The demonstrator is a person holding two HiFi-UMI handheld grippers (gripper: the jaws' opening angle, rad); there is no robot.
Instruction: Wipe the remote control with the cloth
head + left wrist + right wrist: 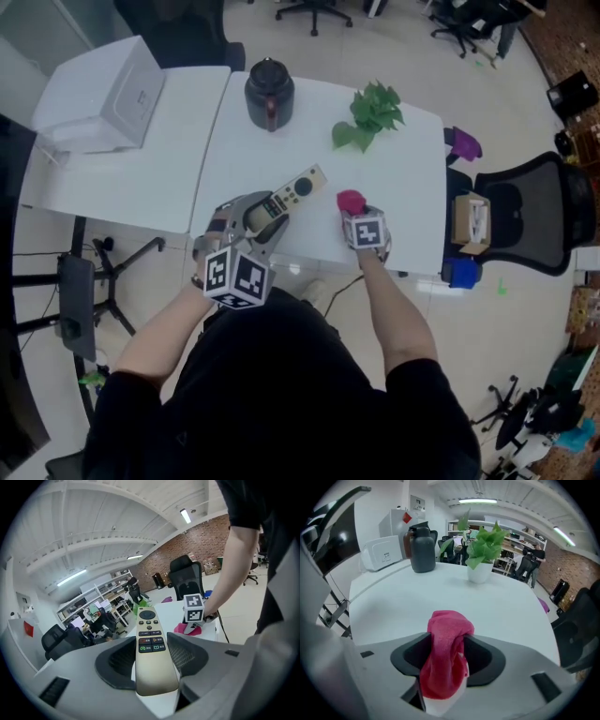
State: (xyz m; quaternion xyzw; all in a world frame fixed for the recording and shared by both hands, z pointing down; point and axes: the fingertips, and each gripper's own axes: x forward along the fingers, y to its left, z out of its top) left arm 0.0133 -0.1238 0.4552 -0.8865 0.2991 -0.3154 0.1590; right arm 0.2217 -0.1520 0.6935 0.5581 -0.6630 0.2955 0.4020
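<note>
A gold remote control (pixel 287 198) (pixel 150 648) with dark buttons is held above the white table (pixel 281 150), with my left gripper (pixel 261 221) (pixel 151 657) shut on its lower end. It points away from me, buttons up. A pink cloth (pixel 350 200) (pixel 444 654) is bunched at the table's near edge. My right gripper (pixel 359 221) (pixel 447 658) stands over it, pointing down. Its jaws are open on either side of the cloth, with gaps between pads and fabric. In the left gripper view the right gripper (pixel 193 617) shows above the cloth (pixel 184 629).
A black jug (pixel 269 94) (pixel 422 548) and a potted green plant (pixel 370 114) (pixel 482 550) stand at the table's far side. A white box-shaped appliance (pixel 103 98) sits on the adjoining table to the left. A black office chair (pixel 530 225) with a cardboard box (pixel 472 221) is to the right.
</note>
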